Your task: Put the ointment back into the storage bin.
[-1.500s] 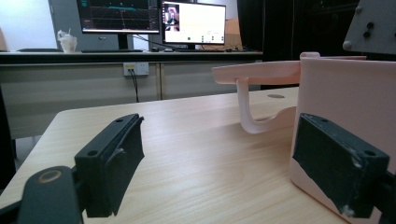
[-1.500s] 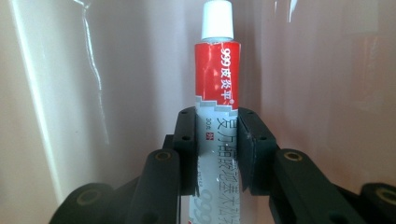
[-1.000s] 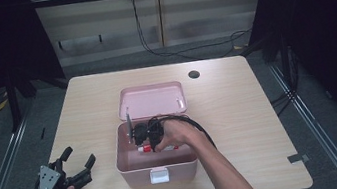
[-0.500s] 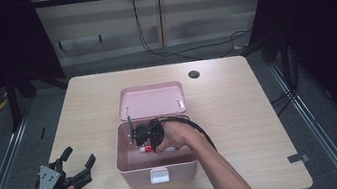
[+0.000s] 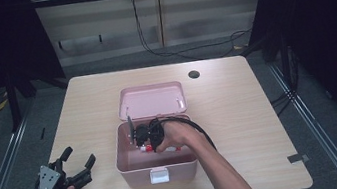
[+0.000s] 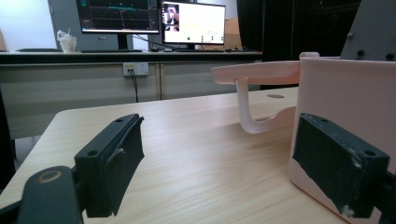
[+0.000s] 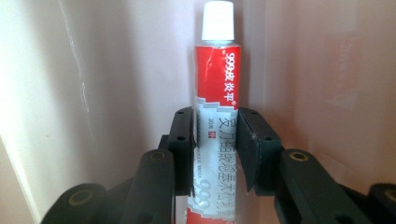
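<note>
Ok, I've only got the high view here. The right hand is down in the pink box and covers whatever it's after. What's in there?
Observer: A red and white tube with a white cap; the right gripper has its fingers closed on the tube's sides.
Operator: Where does the cap point?
Observer: Away from the gripper, along the pink box wall.
Operator: And the left gripper?
Observer: The left gripper is open and holds nothing; the box's outer wall stands right behind one finger.
</note>
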Demonstrator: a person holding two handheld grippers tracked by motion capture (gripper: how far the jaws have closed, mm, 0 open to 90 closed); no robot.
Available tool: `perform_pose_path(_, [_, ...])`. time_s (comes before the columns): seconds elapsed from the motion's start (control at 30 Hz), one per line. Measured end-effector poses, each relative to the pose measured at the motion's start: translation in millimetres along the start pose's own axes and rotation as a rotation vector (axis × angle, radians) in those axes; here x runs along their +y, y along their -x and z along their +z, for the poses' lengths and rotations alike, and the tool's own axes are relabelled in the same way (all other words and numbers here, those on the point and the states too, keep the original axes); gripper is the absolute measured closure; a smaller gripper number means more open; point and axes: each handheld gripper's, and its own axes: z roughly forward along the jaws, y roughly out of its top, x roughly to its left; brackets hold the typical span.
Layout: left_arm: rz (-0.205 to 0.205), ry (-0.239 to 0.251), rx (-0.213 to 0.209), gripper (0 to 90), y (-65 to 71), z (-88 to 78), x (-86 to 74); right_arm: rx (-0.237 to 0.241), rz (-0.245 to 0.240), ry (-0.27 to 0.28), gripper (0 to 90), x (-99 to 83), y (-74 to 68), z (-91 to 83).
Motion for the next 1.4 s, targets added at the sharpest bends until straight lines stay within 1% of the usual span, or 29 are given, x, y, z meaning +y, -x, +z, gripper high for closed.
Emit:
perform_pose_path(0.03, [0.0,0.0,0.0,15.8,0.0,0.0,0.0,-0.004,0.003,0.011,67.1,-0.7,-0.7,-0.7])
perform_pose_path(0.1, [0.0,0.0,0.0,15.7,0.0,0.0,0.0,-0.011,0.003,0.008,66.2,-1.3,-1.2,-3.9])
perform_pose_path(0.2, [0.0,0.0,0.0,15.8,0.0,0.0,0.0,-0.016,0.006,0.021,63.8,-2.6,-1.8,-5.6])
perform_pose_path(0.27, [0.0,0.0,0.0,15.7,0.0,0.0,0.0,-0.014,0.009,0.018,62.2,-3.1,-2.1,-7.8])
perform_pose_path(0.37, [0.001,0.0,-0.001,15.8,0.0,0.0,0.0,-0.014,0.014,0.03,59.8,-3.8,-2.8,-10.0])
perform_pose_path(0.43, [0.0,0.0,0.0,15.7,0.0,0.0,0.0,-0.022,0.018,0.034,59.7,-3.9,-3.4,-11.6])
perform_pose_path(0.57, [0.0,0.0,0.0,15.7,0.0,0.0,0.0,-0.022,0.015,0.038,59.2,-4.8,-3.3,-14.6])
perform_pose_path(0.63, [0.001,0.0,0.0,15.7,0.0,0.0,0.0,-0.024,0.015,0.054,58.2,-5.6,-3.8,-16.5])
perform_pose_path(0.77, [-0.001,0.001,0.001,15.7,0.1,0.0,0.0,-0.006,0.023,0.069,55.5,-7.4,-4.2,-20.1])
perform_pose_path(0.83, [0.0,0.0,0.0,15.7,0.0,0.0,0.0,-0.004,0.03,0.073,54.4,-8.3,-4.2,-22.2])
perform_pose_path(0.9, [0.0,0.0,0.0,15.7,0.0,0.0,0.0,0.002,0.032,0.08,51.8,-9.2,-4.7,-24.2])
perform_pose_path(1.07, [-0.001,0.004,0.0,15.8,0.1,0.2,-0.1,0.003,0.042,0.099,49.1,-11.7,-6.6,-30.3])
perform_pose_path(1.2, [0.0,0.0,0.0,15.7,0.0,0.0,0.0,0.008,0.061,0.117,48.1,-14.9,-8.2,-36.7])
perform_pose_path(1.33, [0.0,0.0,0.0,15.8,0.1,0.0,0.0,0.009,0.064,0.132,47.7,-18.1,-9.8,-41.4])
perform_pose_path(1.4, [0.0,0.0,0.0,15.8,0.1,0.0,0.0,0.001,0.063,0.135,47.5,-19.2,-11.2,-43.1])
